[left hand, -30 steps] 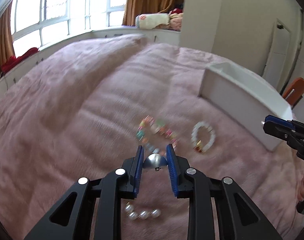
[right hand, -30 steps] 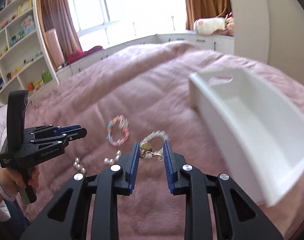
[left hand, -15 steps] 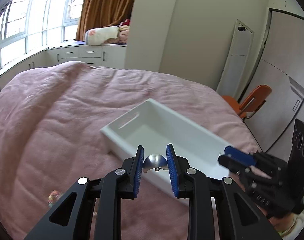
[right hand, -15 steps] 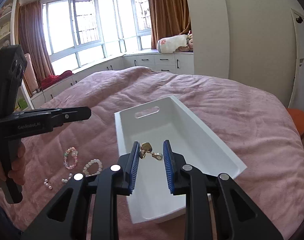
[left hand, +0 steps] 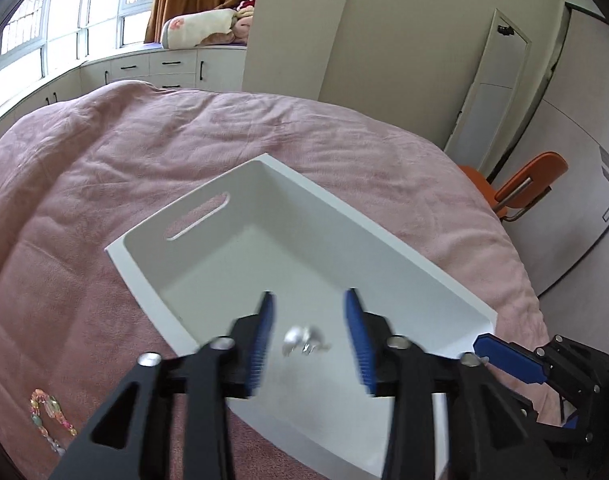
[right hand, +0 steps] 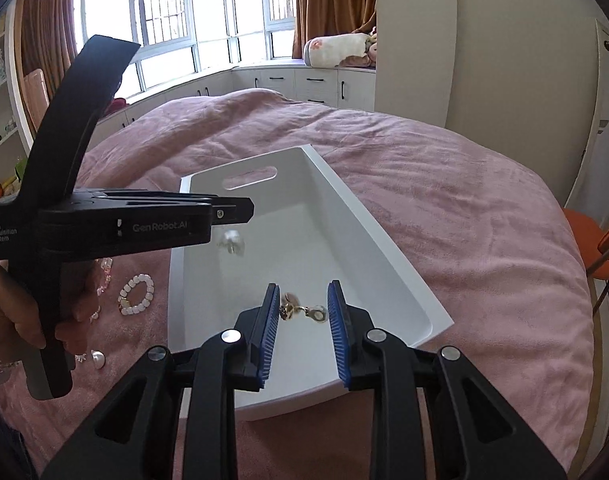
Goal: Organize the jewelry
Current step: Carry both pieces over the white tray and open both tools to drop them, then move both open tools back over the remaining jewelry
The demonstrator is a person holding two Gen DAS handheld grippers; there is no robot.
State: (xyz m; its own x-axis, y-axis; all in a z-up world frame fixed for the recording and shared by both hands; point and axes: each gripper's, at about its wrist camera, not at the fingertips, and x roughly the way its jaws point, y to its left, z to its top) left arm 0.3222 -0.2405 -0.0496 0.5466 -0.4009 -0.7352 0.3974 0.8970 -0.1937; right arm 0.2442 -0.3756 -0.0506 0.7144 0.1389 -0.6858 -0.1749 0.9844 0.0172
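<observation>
Jewelry mid-drop over a white tray (left hand: 192, 240) on a pink bed (left hand: 104, 152). Silver piece (left hand: 302, 340), blurred, loose in the gap of the left tool (left hand: 309, 342), pads opening and well clear of it on both sides. Same piece seen from the right wrist camera as a pale blur (right hand: 231, 242) just below the left tool's tip, above the tray's floor. Gold charm with a small clasp (right hand: 300, 311) between the pads of the right tool (right hand: 303, 330), also opening; charm close against the left-hand pad, clasp end clear of the other pad, contact uncertain.

Step in hand, judged: releasing both pieces into the tray. Next move likely: lifting both tools clear of the tray, then going back for what lies on the bed left of the tray: a white bead bracelet (right hand: 135, 294), a pink bead strand (right hand: 104, 276) partly behind the hand (right hand: 12, 312), loose pearls (right hand: 97, 359), and a multicolour bead bracelet (left hand: 48, 412).

Hard to make out: exact shape of the silver piece, smeared by motion. Pink strand partly hidden by the hand. Near end of the tray hidden behind the tools in both views.
</observation>
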